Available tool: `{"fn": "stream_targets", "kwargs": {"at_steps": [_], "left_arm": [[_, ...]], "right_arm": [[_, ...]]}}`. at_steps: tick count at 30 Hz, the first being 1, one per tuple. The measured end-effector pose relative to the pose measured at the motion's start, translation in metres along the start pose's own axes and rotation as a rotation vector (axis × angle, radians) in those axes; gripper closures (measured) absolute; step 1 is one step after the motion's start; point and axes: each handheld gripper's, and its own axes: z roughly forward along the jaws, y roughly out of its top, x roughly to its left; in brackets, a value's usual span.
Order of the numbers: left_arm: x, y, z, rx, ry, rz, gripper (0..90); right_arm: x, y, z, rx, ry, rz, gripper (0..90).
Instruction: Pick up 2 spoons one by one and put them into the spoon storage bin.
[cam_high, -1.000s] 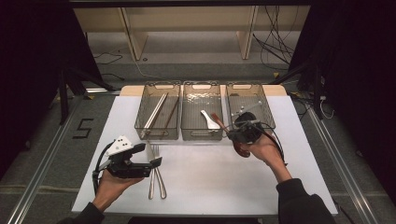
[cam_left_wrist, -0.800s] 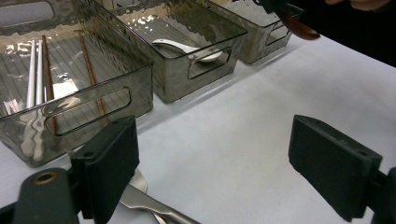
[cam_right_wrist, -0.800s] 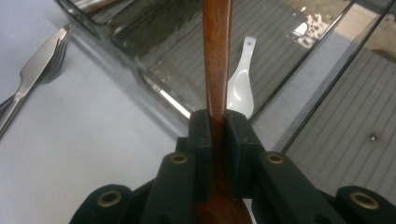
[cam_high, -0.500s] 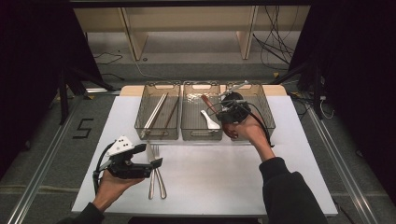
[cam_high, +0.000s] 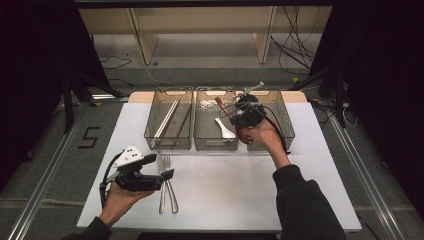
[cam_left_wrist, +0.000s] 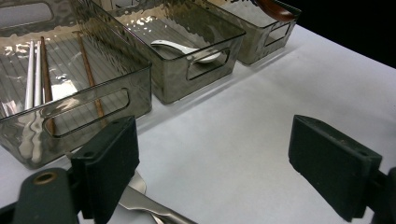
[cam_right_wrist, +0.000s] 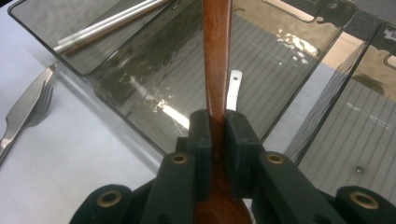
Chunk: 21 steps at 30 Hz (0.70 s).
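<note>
Your right gripper (cam_right_wrist: 217, 126) pinches the wooden spoon (cam_right_wrist: 216, 56), handle running ahead of its jaws over the middle bin (cam_high: 210, 145). Your left gripper (cam_left_wrist: 212, 163) is spread, forks (cam_high: 167, 192) just beside it.

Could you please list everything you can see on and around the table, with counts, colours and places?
Clear smoky plastic bins: three, side by side at the far half of the table.
Chopsticks: several, silver and brown, in the left bin.
White ceramic spoon: one, in the middle bin.
Brown wooden spoon: one, clamped in the right gripper above the middle bin.
Silver metal forks: two, on the mat beside the left gripper.
White table mat: one, under everything.
Wooden shelf unit: one, pale, behind the table.
Black cables: several, on the floor at the back right.
Left gripper: black, jaws apart, low over the mat.
Right gripper: black, closed on the wooden spoon.
</note>
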Motion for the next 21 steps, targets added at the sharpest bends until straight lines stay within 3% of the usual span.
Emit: {"fn": "stream_targets", "kwargs": {"at_steps": [9, 21], "left_arm": [[0.000, 0.000, 0.000, -0.001, 0.000, -0.002, 15.7], [0.001, 0.000, 0.000, -0.001, -0.004, -0.004, 15.7]], "right_arm": [[0.000, 0.010, 0.004, -0.011, -0.003, 0.017, 82.3], [-0.002, 0.021, 0.022, -0.006, -0.026, 0.053, 82.3]]}}
